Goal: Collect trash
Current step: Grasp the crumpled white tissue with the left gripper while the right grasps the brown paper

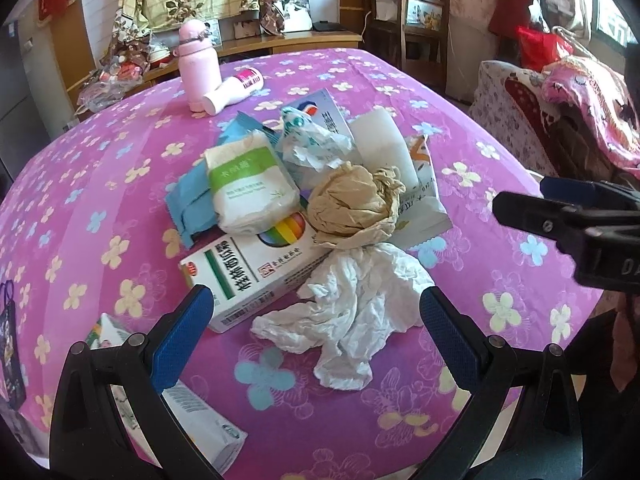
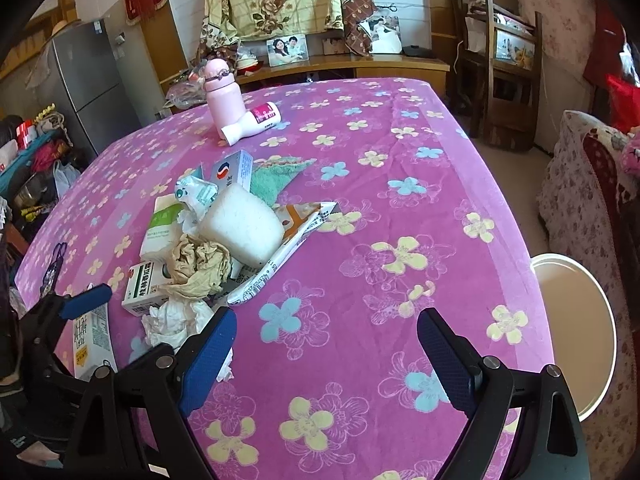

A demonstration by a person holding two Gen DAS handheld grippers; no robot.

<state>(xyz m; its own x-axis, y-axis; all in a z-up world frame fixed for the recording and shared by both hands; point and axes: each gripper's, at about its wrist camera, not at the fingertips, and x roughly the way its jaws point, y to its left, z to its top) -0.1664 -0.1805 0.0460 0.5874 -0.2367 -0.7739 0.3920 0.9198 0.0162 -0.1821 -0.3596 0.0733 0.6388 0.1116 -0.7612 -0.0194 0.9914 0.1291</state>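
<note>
Both grippers stand with fingers apart and empty. The left gripper (image 1: 316,334) has the crumpled white tissue (image 1: 352,320) lying between its fingers on the pink flowered cloth (image 1: 480,264), unpressed. The right gripper (image 2: 326,342) frames only bare cloth, the trash pile (image 2: 224,232) beyond its left finger.

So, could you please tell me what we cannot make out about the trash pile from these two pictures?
- Rainbow-printed white cardboard box: in both wrist views the crumpled tan paper ball and green-labelled white tissue pack cover its far end.
- White carton: in the left wrist view the left hand-held gripper covers most of it.
- Round white bin: in the right wrist view the purple flowered tablecloth hides part; contents unseen.
</note>
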